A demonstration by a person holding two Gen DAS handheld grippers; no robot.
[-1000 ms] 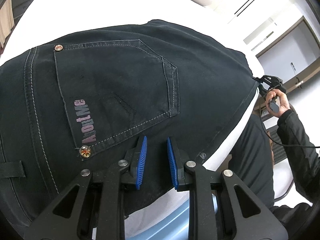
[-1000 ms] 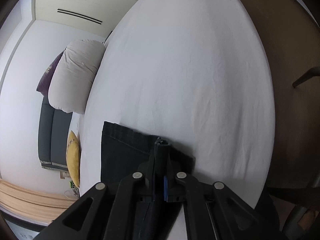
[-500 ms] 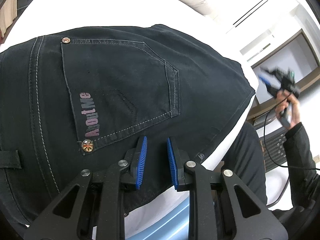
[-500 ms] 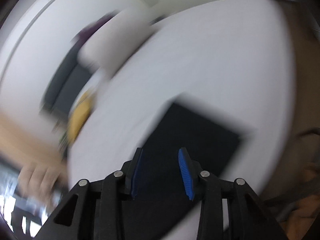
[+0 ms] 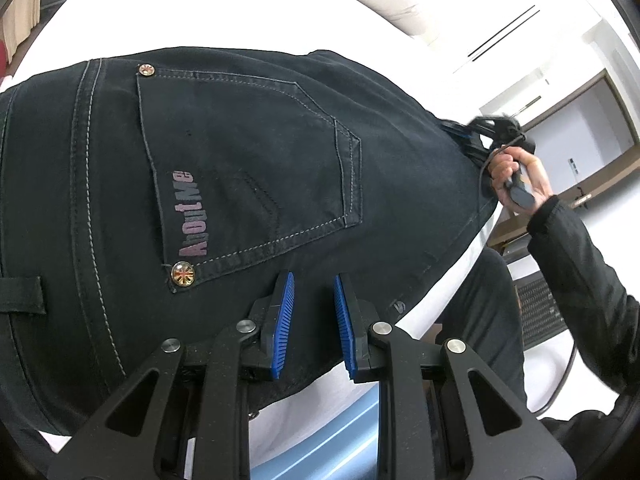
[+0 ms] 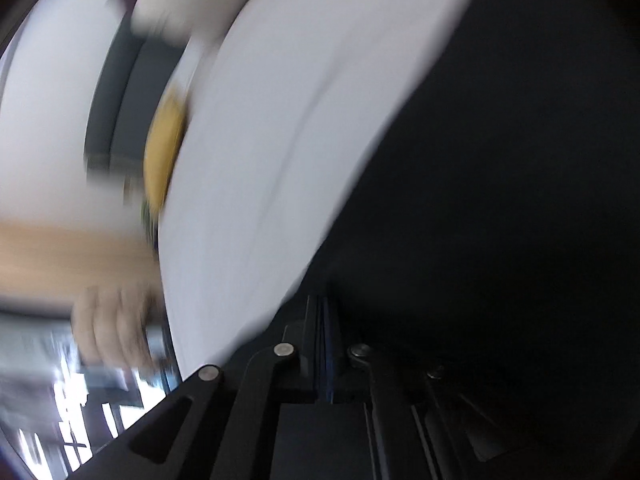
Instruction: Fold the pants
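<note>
Black jeans [image 5: 248,168] lie flat on a white bed [image 5: 208,12], back pocket up with an "AboutMe" label. My left gripper [image 5: 314,304] is open with blue pads, hovering over the jeans' near edge, holding nothing. My right gripper shows in the left wrist view [image 5: 472,136], held in a hand at the jeans' far right edge. In the blurred right wrist view the right gripper [image 6: 322,332] has its jaws together over the dark jeans [image 6: 500,200]; a grip on fabric cannot be made out.
A grey-white pillow [image 5: 384,4] lies at the bed's far end. A light-blue bed frame [image 5: 340,440] shows under the left gripper. A yellow cushion [image 6: 164,148] and dark sofa [image 6: 112,92] stand beyond the bed. The person's dark sleeve [image 5: 580,264] is at right.
The right gripper opened and let go of the jeans' leg end, swung over to the jeans' far edge, and its jaws came together. The left gripper has drifted slightly.
</note>
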